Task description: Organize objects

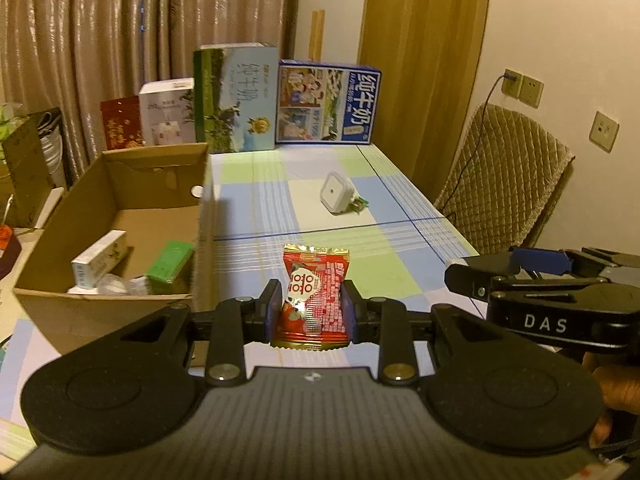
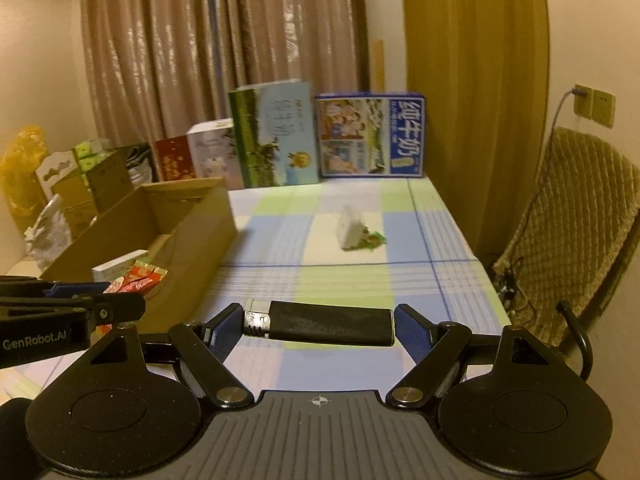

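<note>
My left gripper [image 1: 310, 304] is shut on a red snack packet [image 1: 314, 294] and holds it upright above the checked tablecloth, just right of the open cardboard box [image 1: 120, 200]. The packet also shows at the left of the right wrist view [image 2: 136, 278]. My right gripper [image 2: 318, 324] is shut endwise on a black lighter [image 2: 320, 323] with a silver cap and holds it level above the table's near edge. The right gripper also shows in the left wrist view [image 1: 452, 276], to the right of the packet.
The box holds a white carton [image 1: 98, 258] and a green carton [image 1: 170, 262]. A white plug adapter [image 1: 336, 192] with a green candy beside it lies mid-table. Milk cartons [image 1: 326, 102] stand along the back edge. A padded chair [image 1: 504, 184] stands right of the table.
</note>
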{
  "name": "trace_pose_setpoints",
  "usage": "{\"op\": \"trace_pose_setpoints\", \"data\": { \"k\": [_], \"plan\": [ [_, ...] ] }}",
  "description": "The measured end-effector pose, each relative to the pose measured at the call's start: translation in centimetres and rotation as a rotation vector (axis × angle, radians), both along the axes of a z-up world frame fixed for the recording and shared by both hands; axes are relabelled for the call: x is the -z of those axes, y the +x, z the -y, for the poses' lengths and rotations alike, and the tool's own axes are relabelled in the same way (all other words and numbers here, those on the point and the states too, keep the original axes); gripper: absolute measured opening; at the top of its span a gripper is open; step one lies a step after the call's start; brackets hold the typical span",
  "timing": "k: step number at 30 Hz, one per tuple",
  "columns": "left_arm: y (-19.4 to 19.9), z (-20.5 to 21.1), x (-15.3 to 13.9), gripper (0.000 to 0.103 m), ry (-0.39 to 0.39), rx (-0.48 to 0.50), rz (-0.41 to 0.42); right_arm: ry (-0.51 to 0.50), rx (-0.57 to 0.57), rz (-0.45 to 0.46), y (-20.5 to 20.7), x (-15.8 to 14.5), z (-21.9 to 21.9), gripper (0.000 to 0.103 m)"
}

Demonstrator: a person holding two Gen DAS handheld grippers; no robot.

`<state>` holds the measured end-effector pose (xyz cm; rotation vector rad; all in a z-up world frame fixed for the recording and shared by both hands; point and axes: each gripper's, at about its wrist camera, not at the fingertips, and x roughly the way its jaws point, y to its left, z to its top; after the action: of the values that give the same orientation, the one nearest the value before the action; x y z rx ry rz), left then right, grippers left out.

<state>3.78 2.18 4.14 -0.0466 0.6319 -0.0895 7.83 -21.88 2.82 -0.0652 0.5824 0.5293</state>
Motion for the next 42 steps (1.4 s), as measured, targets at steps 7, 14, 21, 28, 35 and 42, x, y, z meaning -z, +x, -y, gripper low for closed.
{"op": "trace_pose_setpoints", "data": {
  "k": [7,14,21,28,35,42],
  "plan": [
    [-1.5,-2.3,-0.7,0.026,0.01,-0.05,0.013,-0.001,-0.052,0.009,-0.9,-0.5,-1.8,0.078],
    [-2.4,-5.1,-1.2,0.026,0.018,-0.107,0.008,-0.001,-0.107,0.016,-1.5,-0.9,-4.2,0.078],
    [-3.2,-7.7,-1.7,0.026,0.017,-0.165,0.015,-0.005,-0.176,0.025,-2.1,-1.1,-6.8,0.078],
    [-4.0,-9.8,-2.0,0.026,0.014,-0.207,0.018,-0.014,-0.221,0.033,-2.8,-1.2,-9.1,0.078],
    [-4.3,-11.3,-2.2,0.026,0.009,-0.231,0.015,-0.022,-0.248,0.038,-2.8,-1.1,-10.7,0.078],
    [-4.3,-12.4,-2.3,0.026,0.008,-0.252,0.018,-0.026,-0.275,0.042,-2.8,-1.2,-12.3,0.078]
  ]
}}
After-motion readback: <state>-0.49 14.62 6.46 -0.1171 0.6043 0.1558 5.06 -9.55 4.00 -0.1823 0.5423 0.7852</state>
